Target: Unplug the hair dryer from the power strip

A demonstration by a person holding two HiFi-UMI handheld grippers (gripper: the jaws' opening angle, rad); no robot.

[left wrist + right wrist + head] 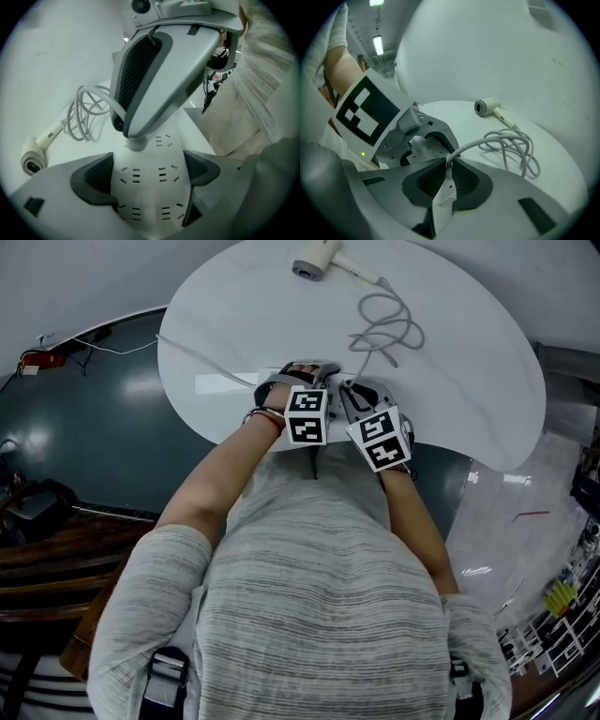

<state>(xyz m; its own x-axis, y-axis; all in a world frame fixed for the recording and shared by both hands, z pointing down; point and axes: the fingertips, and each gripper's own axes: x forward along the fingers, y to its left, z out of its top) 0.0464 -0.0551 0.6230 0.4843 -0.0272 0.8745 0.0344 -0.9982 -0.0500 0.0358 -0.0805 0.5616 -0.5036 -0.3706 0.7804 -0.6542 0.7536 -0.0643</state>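
Left gripper view: left tool [147,180] clamped across white power strip [149,206], one dark pad pressed on each long side, socket slots showing between. Right tool [132,135] nose-down onto strip from above, tip at plug [136,143]. Plug seated against strip face; prongs not visible.

Right gripper view: right tool shut on plug, pads close together, cord [511,147] leaving top of pads toward loose coil. Left tool's marker cube [365,110] fills left side, hiding most of strip.

Head view: only view giving whole layout. Both tools crowded at near rim of white round table [469,362], jaws covered by marker cubes and forearms. Hair dryer [317,259] lying at far rim, well apart from tools, coil between. Dark green floor [84,437] around table; grey knit top [328,615] fills foreground.
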